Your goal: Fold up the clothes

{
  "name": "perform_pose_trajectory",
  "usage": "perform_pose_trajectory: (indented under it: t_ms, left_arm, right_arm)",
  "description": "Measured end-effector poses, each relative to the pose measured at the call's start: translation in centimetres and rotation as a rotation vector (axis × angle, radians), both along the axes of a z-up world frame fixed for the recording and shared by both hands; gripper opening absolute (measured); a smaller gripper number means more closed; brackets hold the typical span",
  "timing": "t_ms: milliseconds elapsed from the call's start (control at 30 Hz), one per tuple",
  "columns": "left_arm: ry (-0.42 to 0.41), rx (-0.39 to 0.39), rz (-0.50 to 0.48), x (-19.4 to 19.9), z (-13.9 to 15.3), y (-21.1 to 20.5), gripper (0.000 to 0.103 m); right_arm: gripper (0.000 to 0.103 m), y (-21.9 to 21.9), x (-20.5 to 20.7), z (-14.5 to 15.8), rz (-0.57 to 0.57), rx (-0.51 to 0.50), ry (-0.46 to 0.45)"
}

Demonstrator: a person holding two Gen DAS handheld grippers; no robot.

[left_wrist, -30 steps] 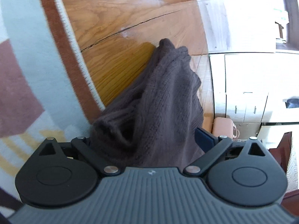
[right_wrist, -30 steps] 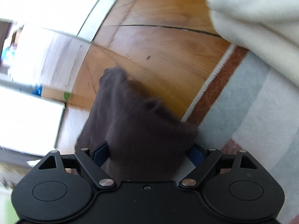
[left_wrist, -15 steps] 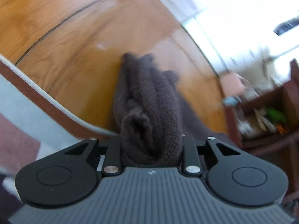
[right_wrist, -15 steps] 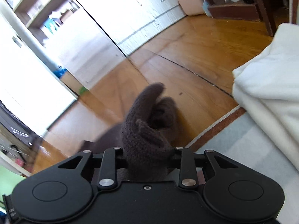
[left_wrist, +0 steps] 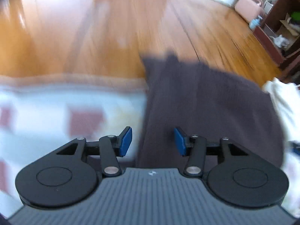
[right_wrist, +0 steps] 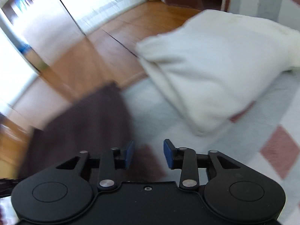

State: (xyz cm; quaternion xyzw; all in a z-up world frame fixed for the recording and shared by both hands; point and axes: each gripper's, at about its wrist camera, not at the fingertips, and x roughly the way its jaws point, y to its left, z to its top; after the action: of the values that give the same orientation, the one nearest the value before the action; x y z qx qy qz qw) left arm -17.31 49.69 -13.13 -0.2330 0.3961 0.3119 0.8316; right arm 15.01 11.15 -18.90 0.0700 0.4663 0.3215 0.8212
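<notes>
We see rug (left_wrist: 46,101) edge crossing left view, bare wood floor (left_wrist: 65,37) wide open beyond; dark cabinet (left_wrist: 281,28) far right. Brown knit garment (left_wrist: 206,103) lies half on rug, half on floor, long axis running near to far. Cream garment (right_wrist: 206,65) heaped on rug, right of brown one.

Our left gripper (left_wrist: 152,140) tilted down over garment, jaws opening, pads clear of cloth. Our right gripper (right_wrist: 148,154) tilted down at garment's near right edge, jaws opening, gripping nothing.

We see left hand-held gripper (left_wrist: 152,140): ribbed grey body, black linkages, silver pivots, blue pads | right hand-held gripper (right_wrist: 148,154): smooth black body, blue pads, centre screw
</notes>
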Motion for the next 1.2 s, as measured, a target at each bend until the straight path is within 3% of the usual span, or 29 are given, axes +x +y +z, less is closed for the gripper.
perform_pose_trajectory:
  t_ms: [33,67,133,200,300,333,367,400,433,533,667,733,800,833,867,900,1067,1167,1200]
  left_arm:
    - [-0.015,0.038,0.004,-0.1,0.7,0.3,0.058]
    - [-0.045,0.026,-0.005,-0.2,1.0,0.9,0.065]
    - [-0.096,-0.052,-0.054,0.0,0.9,2.2,0.070]
    - [-0.084,-0.116,-0.142,1.5,-0.3,2.8,0.070]
    - [0.030,0.022,-0.268,5.9,-2.6,1.9,0.070]
    - [0.039,0.043,-0.307,7.0,-3.2,1.6,0.059]
    - [0.039,0.062,-0.328,7.7,-3.5,1.4,0.030]
    - [0.037,0.083,-0.346,8.4,-3.5,1.2,0.021]
    - [0.038,0.102,-0.352,8.5,-3.2,0.9,0.015]
    - [-0.057,0.098,-0.306,6.6,-1.1,0.6,0.012]
    - [-0.129,0.148,-0.193,4.5,0.3,1.3,0.013]
    - [-0.120,0.059,-0.184,5.1,-1.2,2.5,0.016]
    - [-0.086,-0.041,-0.192,6.2,-3.4,3.7,0.027]
    - [-0.069,-0.069,-0.204,6.5,-4.3,4.2,0.033]
    - [-0.086,-0.100,-0.188,6.1,-4.9,4.9,0.048]
    - [-0.116,-0.137,-0.155,5.4,-5.2,5.9,0.054]
    - [-0.332,-0.436,0.042,0.8,-5.7,10.1,0.056]
    - [-0.350,-0.533,0.061,0.0,-6.0,10.7,0.056]
    - [-0.347,-0.564,0.057,0.1,-6.4,10.7,0.056]
  right_arm:
    - [0.062,0.0,0.0,0.4,0.012,0.011,-0.027]
    - [0.063,0.3,0.0,0.7,0.027,0.016,-0.054]
    - [0.067,1.3,0.7,0.5,0.086,0.028,-0.064]
    - [0.069,3.9,1.4,-0.6,0.153,0.028,-0.043]
    - [0.071,8.3,3.2,-2.2,0.278,-0.050,-0.049]
    - [0.057,9.9,4.0,-2.6,0.311,-0.081,-0.059]
    - [0.040,11.1,4.5,-2.7,0.336,-0.092,-0.066]
    - [0.022,12.0,4.8,-2.6,0.356,-0.097,-0.074]
    - [0.018,12.4,4.6,-2.1,0.370,-0.089,-0.109]
    - [0.014,12.8,3.0,0.4,0.393,-0.070,-0.282]
    - [0.014,12.3,1.3,2.2,0.410,-0.031,-0.396]
    - [0.015,13.4,1.6,1.5,0.421,-0.075,-0.394]
    - [0.017,15.0,2.9,-0.3,0.419,-0.160,-0.325]
    - [0.028,15.3,3.7,-1.0,0.406,-0.177,-0.278]
    - [0.045,15.2,4.4,-1.5,0.389,-0.172,-0.231]
    - [0.050,15.2,5.1,-2.0,0.372,-0.168,-0.184]
    - [0.073,12.9,7.3,-2.1,0.314,-0.049,0.008]
    - [0.076,12.3,7.6,-2.7,0.348,-0.088,0.112]
    - [0.083,12.3,7.7,-3.2,0.370,-0.106,0.144]
